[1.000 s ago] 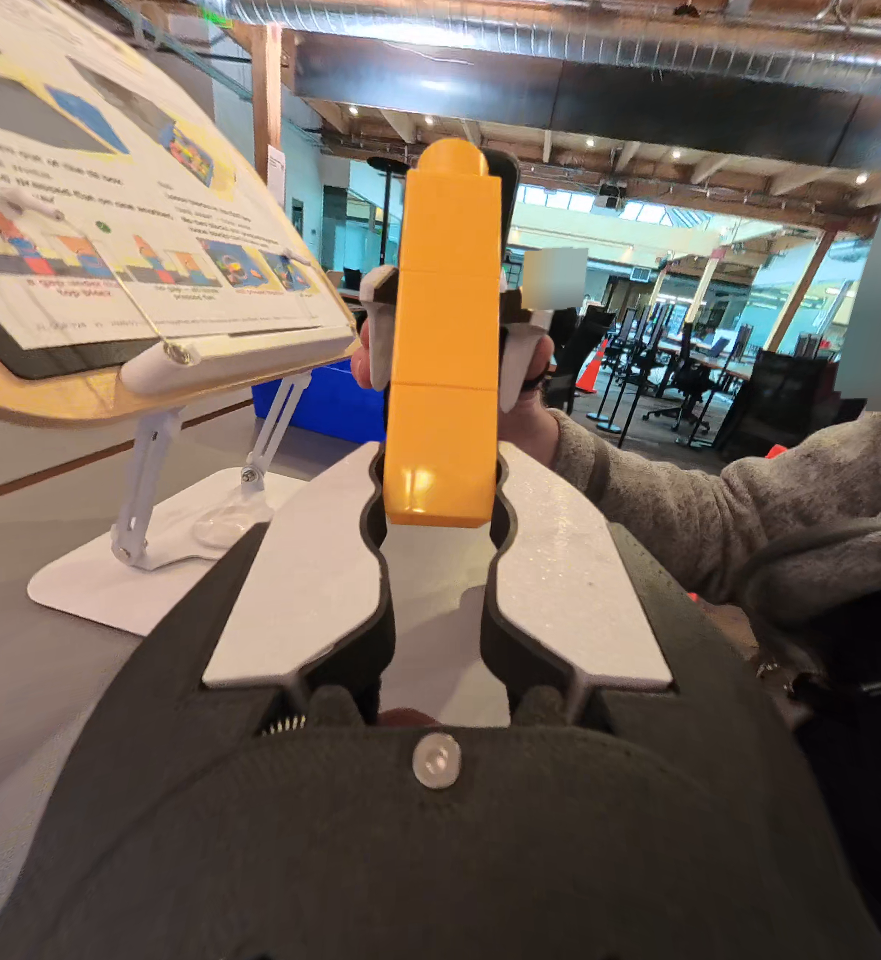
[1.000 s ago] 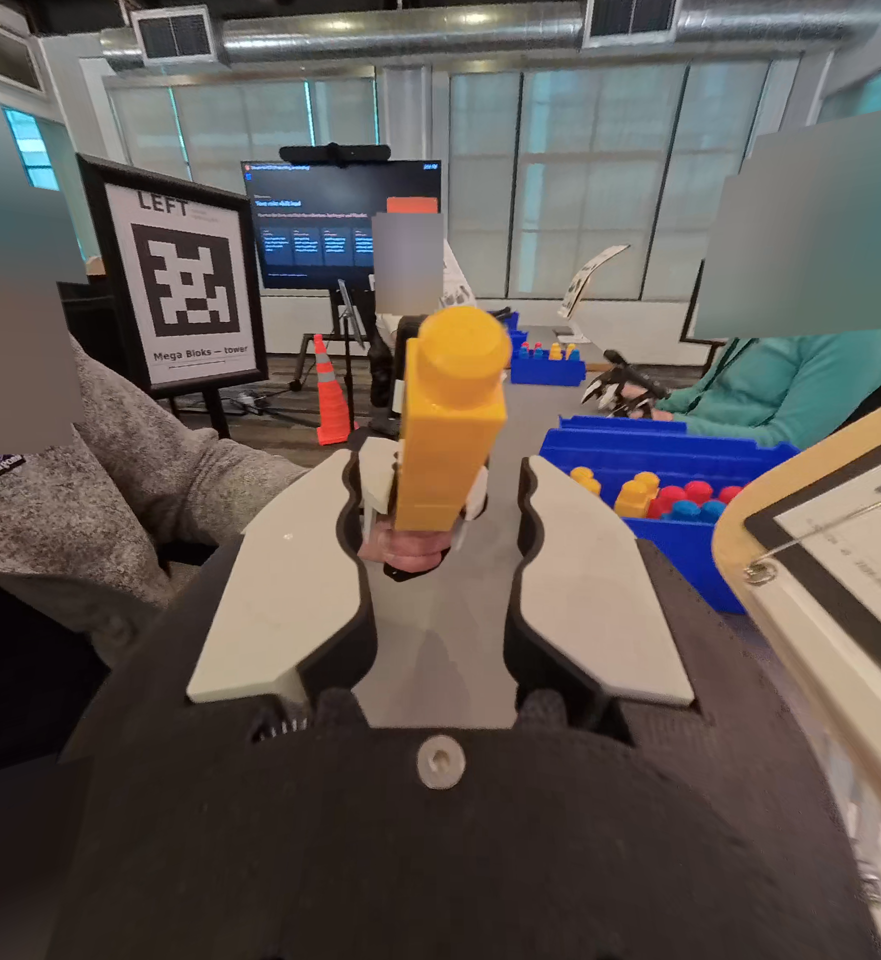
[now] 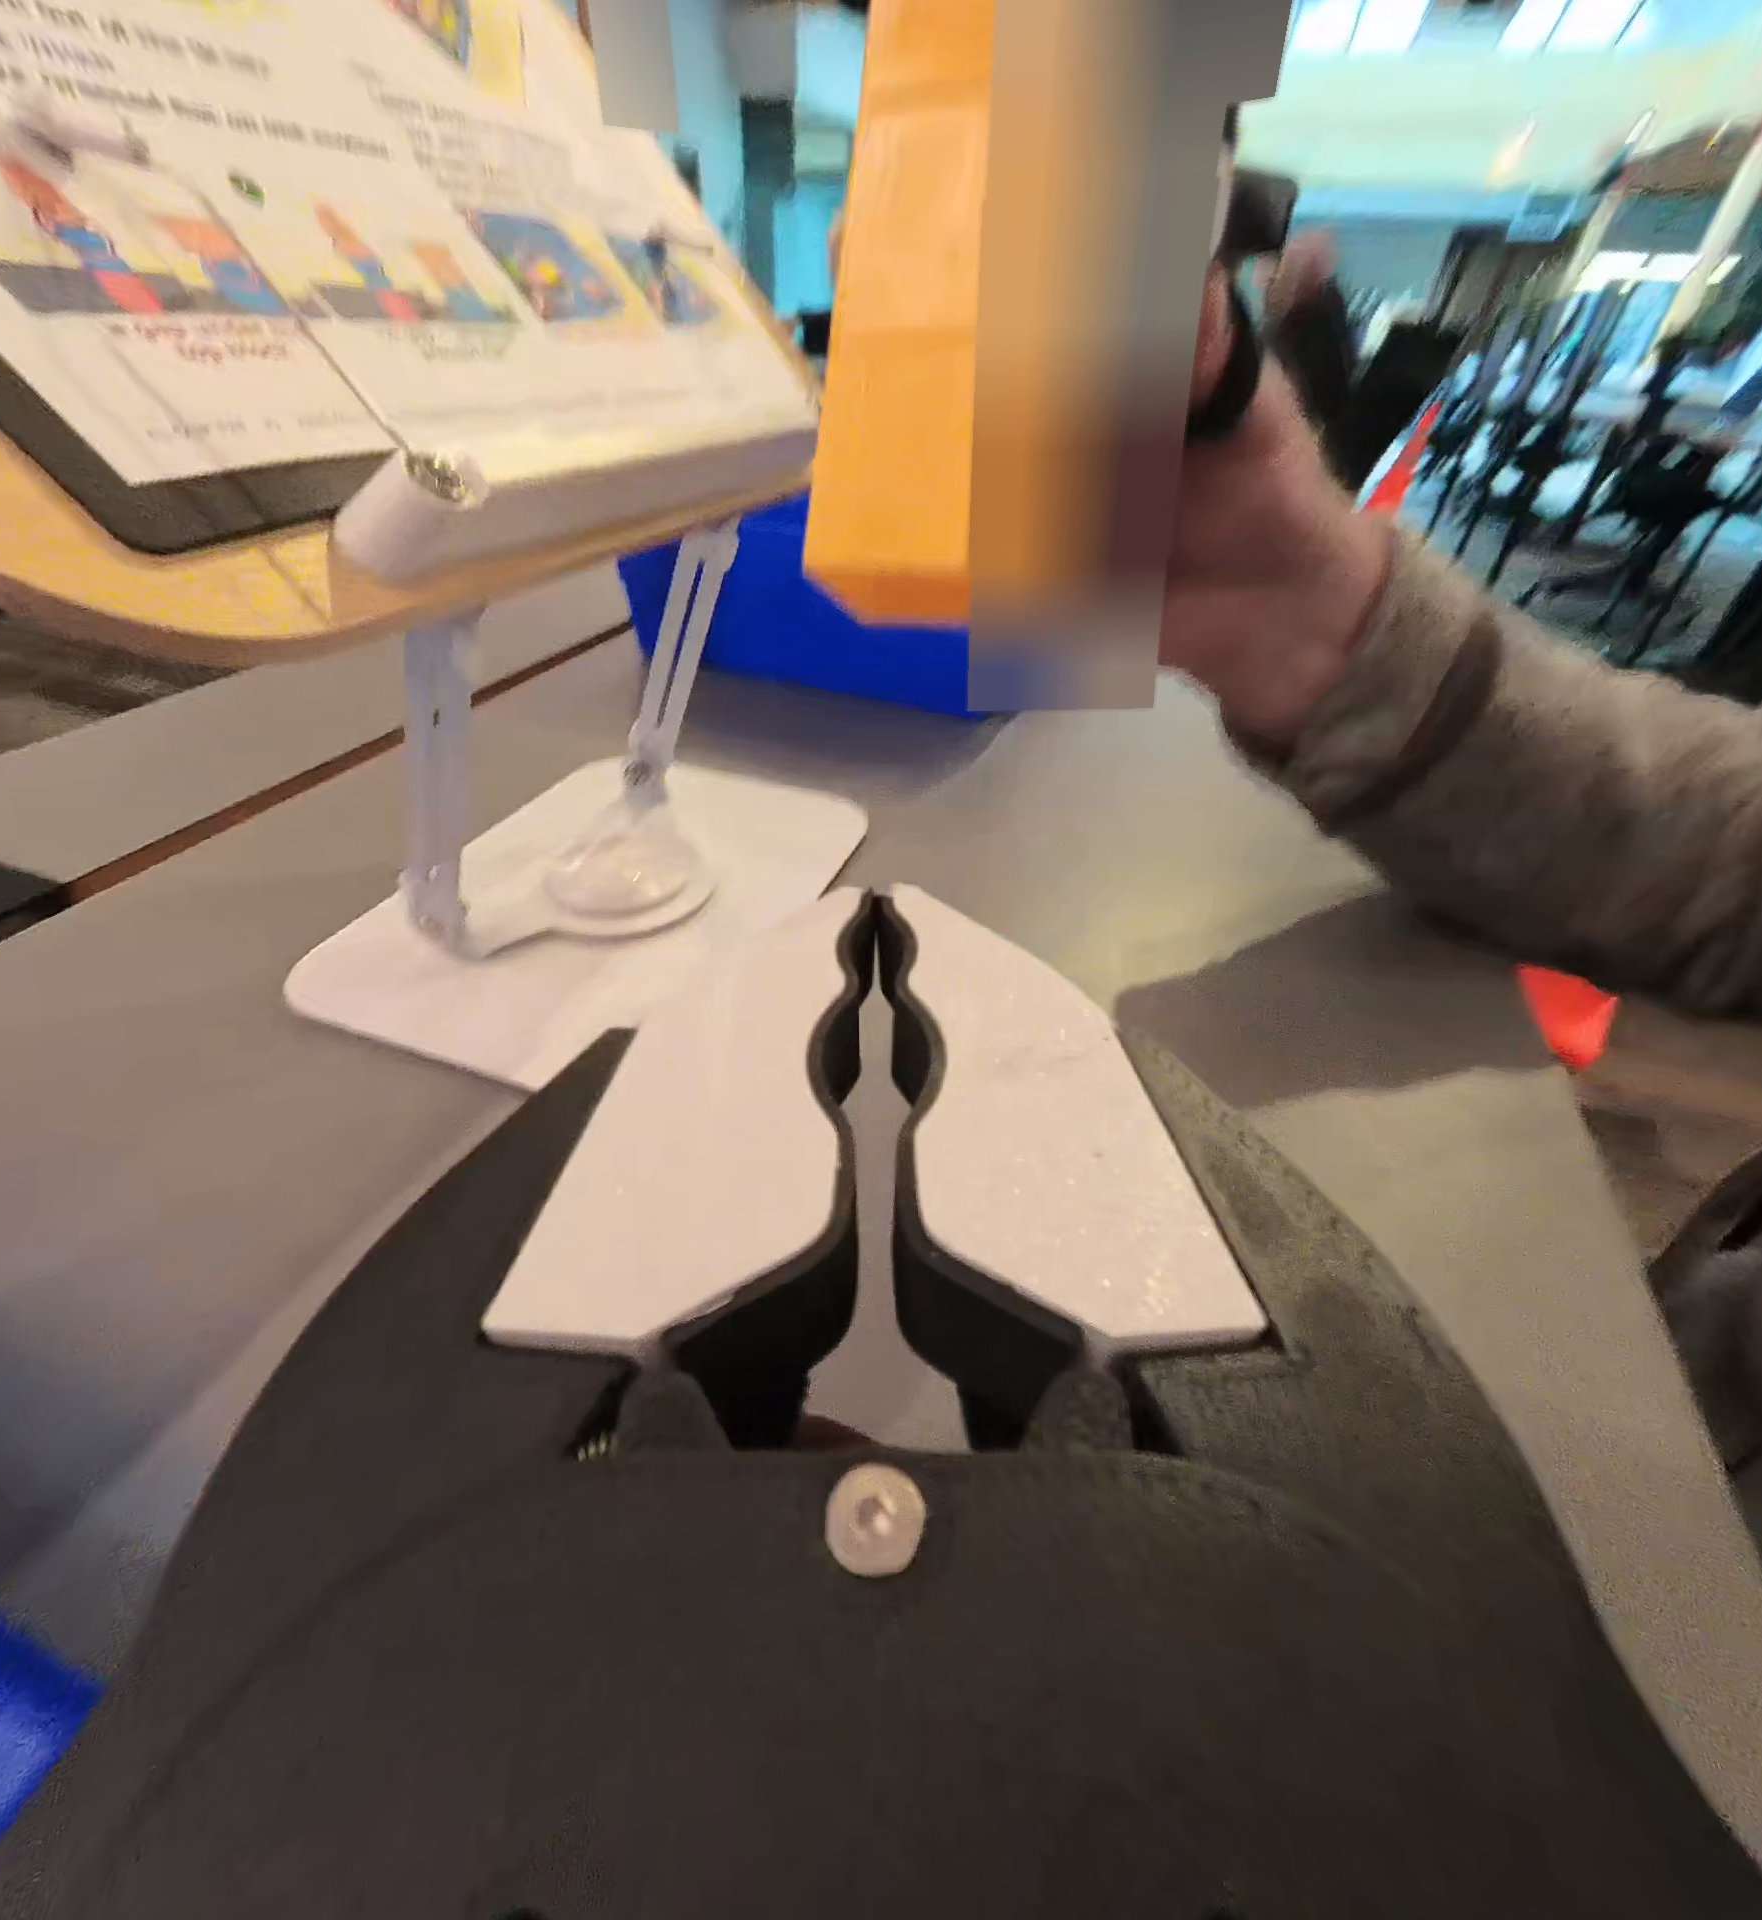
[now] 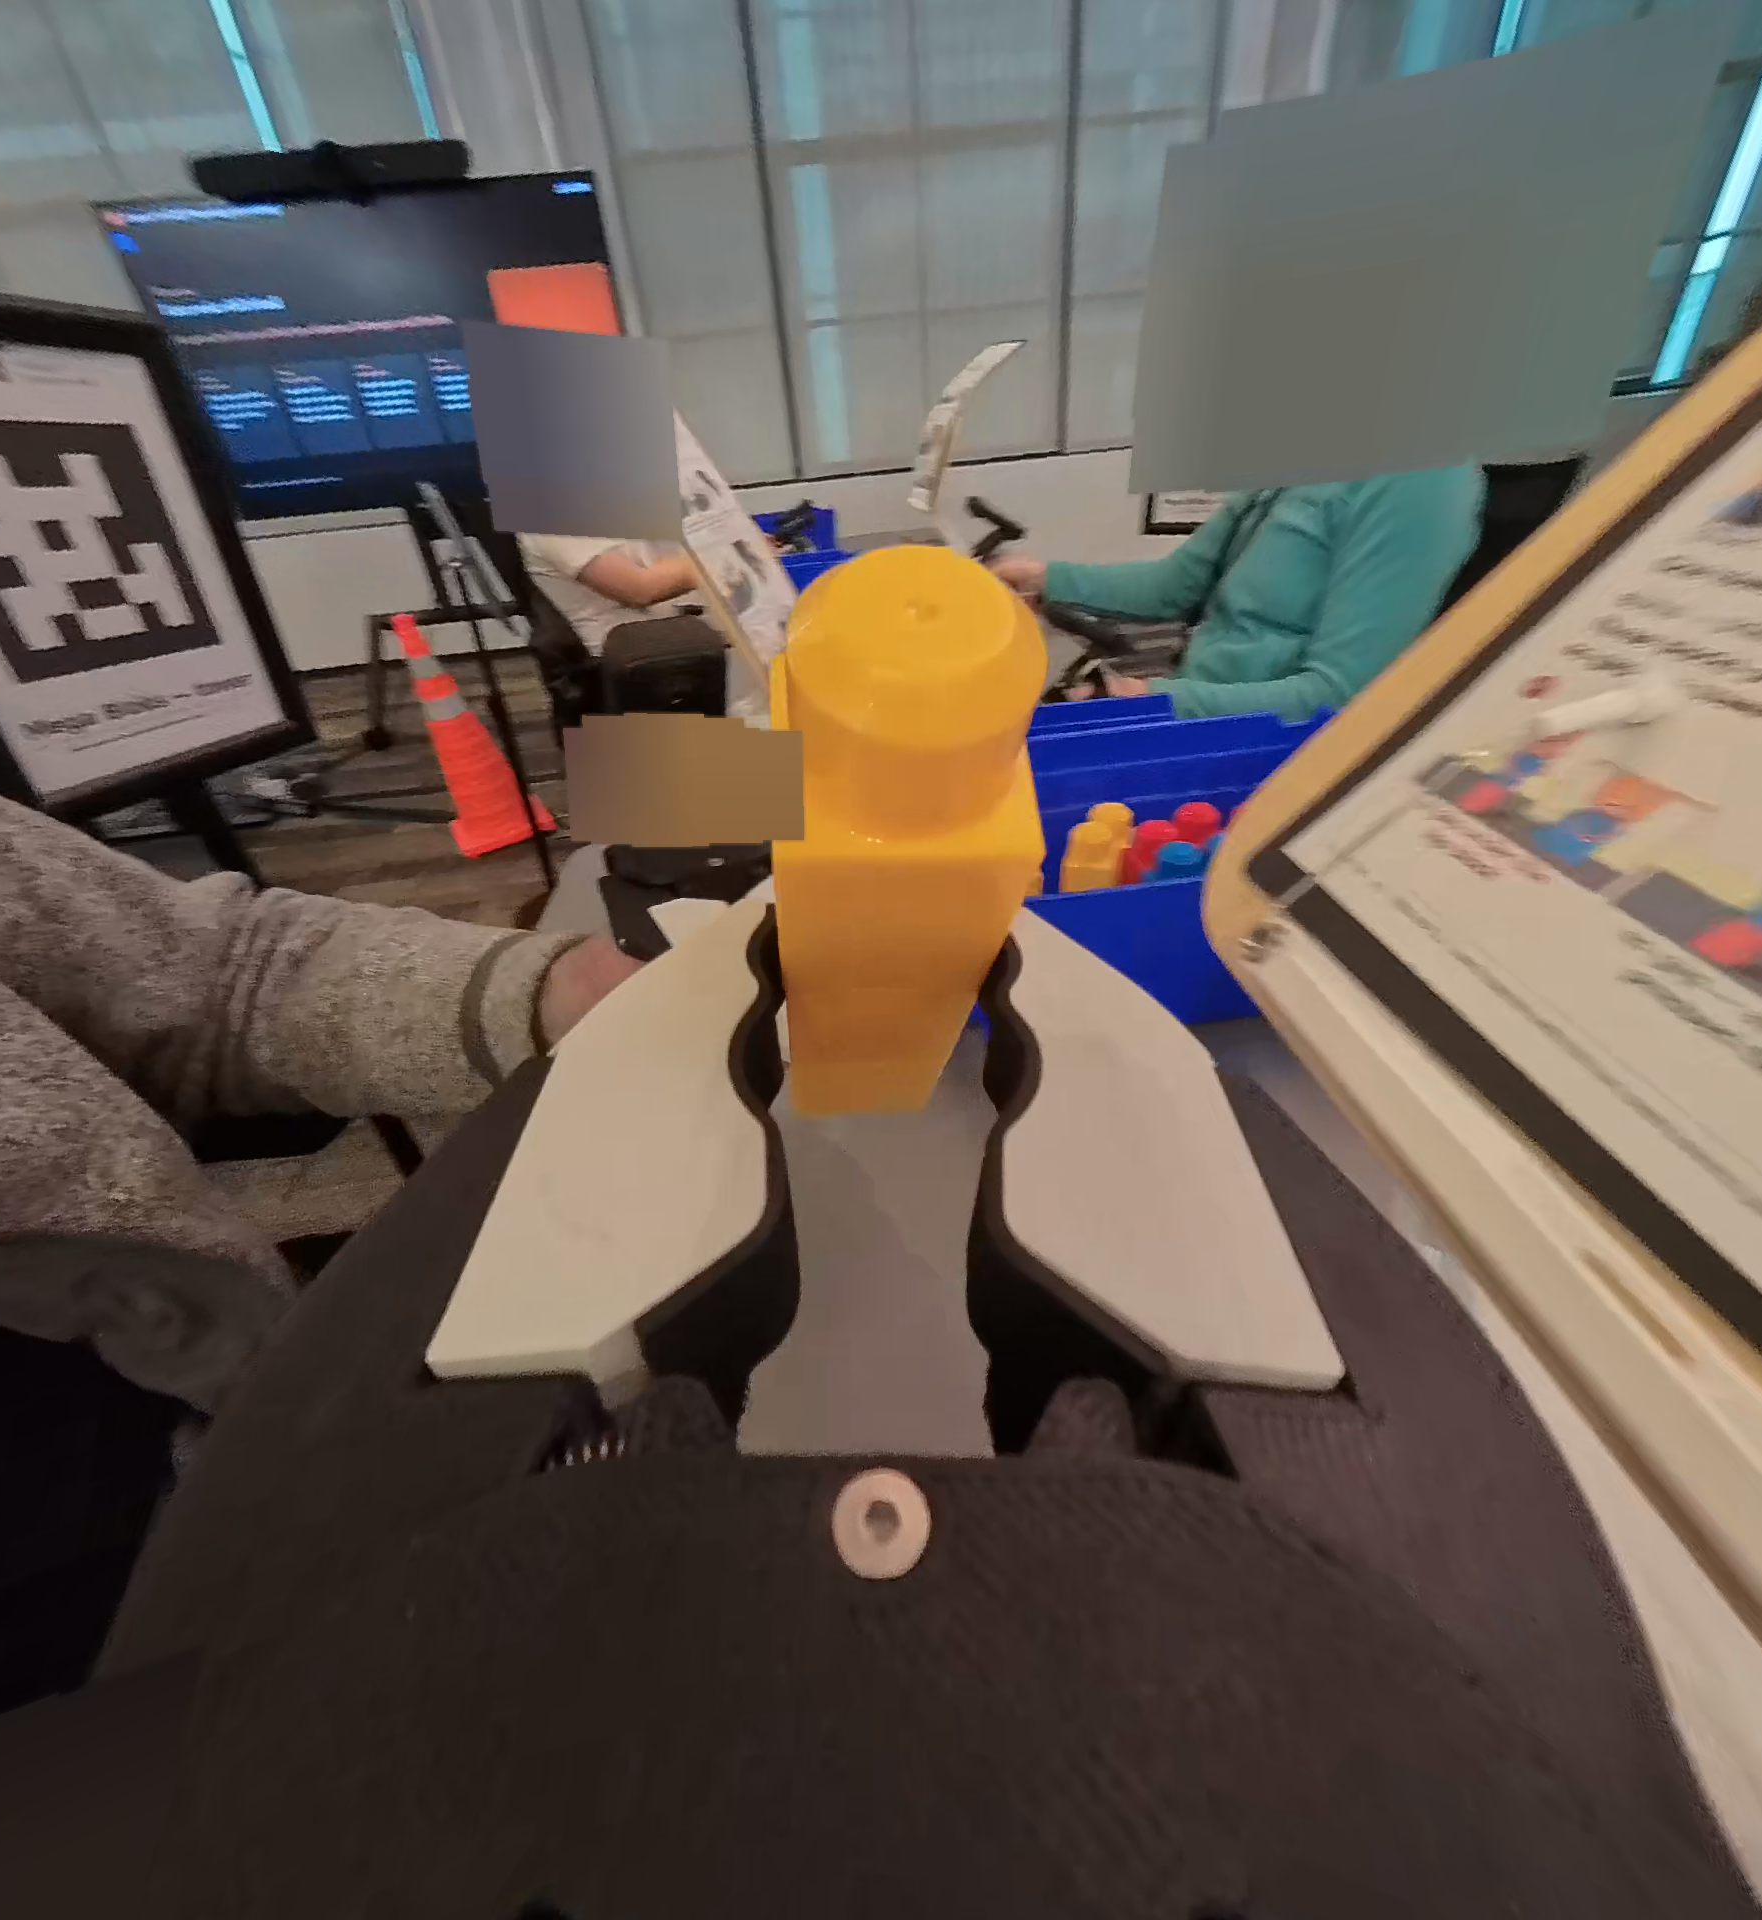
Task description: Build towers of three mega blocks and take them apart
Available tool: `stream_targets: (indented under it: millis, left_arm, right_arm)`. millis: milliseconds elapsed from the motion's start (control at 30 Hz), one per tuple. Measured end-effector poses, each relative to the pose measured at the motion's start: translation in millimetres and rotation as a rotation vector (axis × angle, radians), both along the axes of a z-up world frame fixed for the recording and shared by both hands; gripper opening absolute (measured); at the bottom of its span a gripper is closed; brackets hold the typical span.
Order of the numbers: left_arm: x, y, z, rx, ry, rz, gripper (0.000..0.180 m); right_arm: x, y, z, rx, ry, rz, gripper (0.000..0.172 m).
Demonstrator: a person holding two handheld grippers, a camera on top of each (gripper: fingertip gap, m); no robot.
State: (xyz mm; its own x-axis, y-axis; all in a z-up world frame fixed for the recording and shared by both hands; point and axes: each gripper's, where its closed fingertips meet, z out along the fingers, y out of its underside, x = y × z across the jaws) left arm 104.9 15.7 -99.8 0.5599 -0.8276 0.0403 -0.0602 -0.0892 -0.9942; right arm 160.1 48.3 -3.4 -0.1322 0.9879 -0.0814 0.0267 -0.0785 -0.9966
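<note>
Orange tower [image 4: 898, 914] handed over: now clamped in right hand-held gripper [image 4: 882, 997]; left hand-held gripper [image 3: 875, 914] released, snapped shut empty, seemingly backing off.

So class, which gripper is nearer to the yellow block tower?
Right. The right gripper is clamped on the yellow block tower; the left gripper is shut, below and apart from it.
</note>
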Motion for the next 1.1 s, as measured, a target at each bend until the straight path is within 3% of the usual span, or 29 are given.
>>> stream_targets:
  millis: [200, 433, 667, 900, 1100]
  left_arm:
    - [-6, 7, -18, -0.052, 0.059, 0.049, 0.000]
    - [3, 10, -26, -0.063, 0.084, 0.046, 0.000]
    - [3, 12, -30, -0.074, 0.083, 0.045, 0.000]
    - [3, 14, -32, -0.090, 0.082, 0.041, 0.000]
    - [2, 15, -33, -0.093, 0.083, 0.043, 0.000]
  right_arm:
    - [81, 48, 29, 0.052, 0.013, -0.290, 0.037]
    - [234, 168, 35, 0.108, -0.095, -0.876, 0.037]
    - [335, 278, -40, -0.045, -0.327, -1.232, 0.037]
    - [350, 337, -116, -0.183, -0.519, -1.277, 0.038]
    - [340, 354, -145, -0.216, -0.589, -1.267, 0.037]
